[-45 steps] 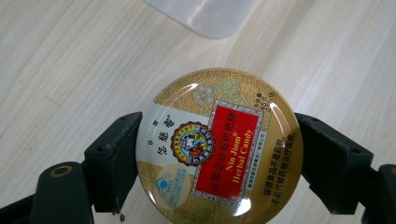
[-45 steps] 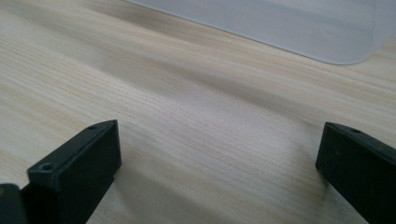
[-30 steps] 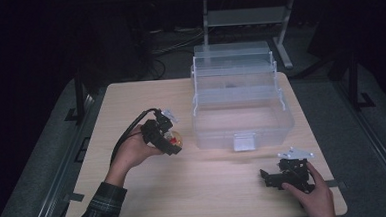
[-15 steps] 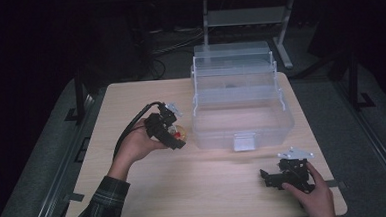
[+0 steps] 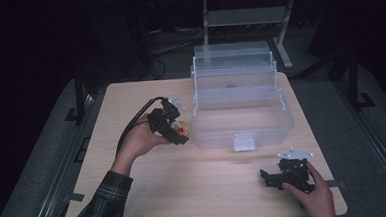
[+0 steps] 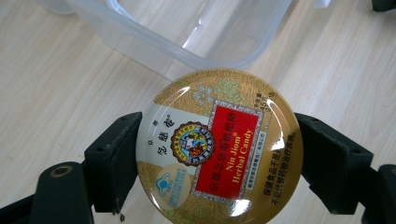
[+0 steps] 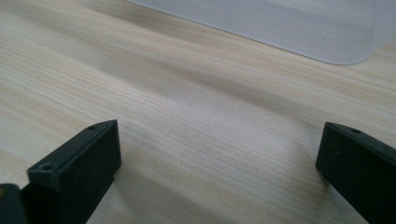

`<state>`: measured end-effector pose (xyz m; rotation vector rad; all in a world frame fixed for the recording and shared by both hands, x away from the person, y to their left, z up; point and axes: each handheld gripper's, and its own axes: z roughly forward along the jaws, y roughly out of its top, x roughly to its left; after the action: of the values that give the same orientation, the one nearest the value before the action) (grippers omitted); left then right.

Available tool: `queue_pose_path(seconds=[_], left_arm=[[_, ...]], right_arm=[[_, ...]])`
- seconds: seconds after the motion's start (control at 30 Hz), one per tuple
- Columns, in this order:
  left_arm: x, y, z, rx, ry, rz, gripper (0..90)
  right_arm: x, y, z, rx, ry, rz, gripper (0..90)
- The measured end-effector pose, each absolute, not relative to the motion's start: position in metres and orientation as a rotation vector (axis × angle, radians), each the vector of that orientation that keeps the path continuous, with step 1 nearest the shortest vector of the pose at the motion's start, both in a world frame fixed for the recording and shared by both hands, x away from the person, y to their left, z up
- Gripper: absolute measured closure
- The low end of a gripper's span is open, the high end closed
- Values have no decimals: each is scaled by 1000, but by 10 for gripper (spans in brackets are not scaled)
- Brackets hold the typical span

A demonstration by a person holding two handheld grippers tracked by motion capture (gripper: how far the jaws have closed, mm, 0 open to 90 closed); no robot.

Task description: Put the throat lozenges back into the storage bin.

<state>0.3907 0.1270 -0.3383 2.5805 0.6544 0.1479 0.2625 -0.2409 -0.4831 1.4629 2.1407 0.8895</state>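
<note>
A round gold candy tin (image 6: 219, 147) with a red label reading "Nin Jiom Herbal Candy" is clamped between the two black jaws of my left gripper (image 6: 219, 158). In the high view that left gripper (image 5: 174, 131) is held up just left of the clear plastic box (image 5: 241, 108), and the tin (image 5: 182, 129) shows as a small gold and red spot. The box's rounded corner (image 6: 187, 46) lies just beyond the tin. My right gripper (image 5: 267, 177) rests low on the table at the front right, open, with bare wood between its jaws (image 7: 219, 158).
The clear box has stepped tiers raised at the back and a front latch (image 5: 244, 142). The wooden table (image 5: 130, 101) has bare room at the left and front. A metal stand (image 5: 246, 15) stands behind the table in the dark.
My left gripper has carried the tin up and to the right, closer to the box's left wall. The right gripper has stayed where it was.
</note>
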Motion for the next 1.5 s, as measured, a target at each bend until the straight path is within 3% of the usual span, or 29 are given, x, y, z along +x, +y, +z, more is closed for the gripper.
queue_pose_path(seconds=[0.7, 1.5], left_arm=[[404, 105, -319, 2571, 608, 153, 197], [422, 75, -322, 2598, 560, 145, 197]], right_arm=[[262, -241, -483, 1462, 2142, 891, 0], [262, -241, -483, 1463, 2142, 891, 0]])
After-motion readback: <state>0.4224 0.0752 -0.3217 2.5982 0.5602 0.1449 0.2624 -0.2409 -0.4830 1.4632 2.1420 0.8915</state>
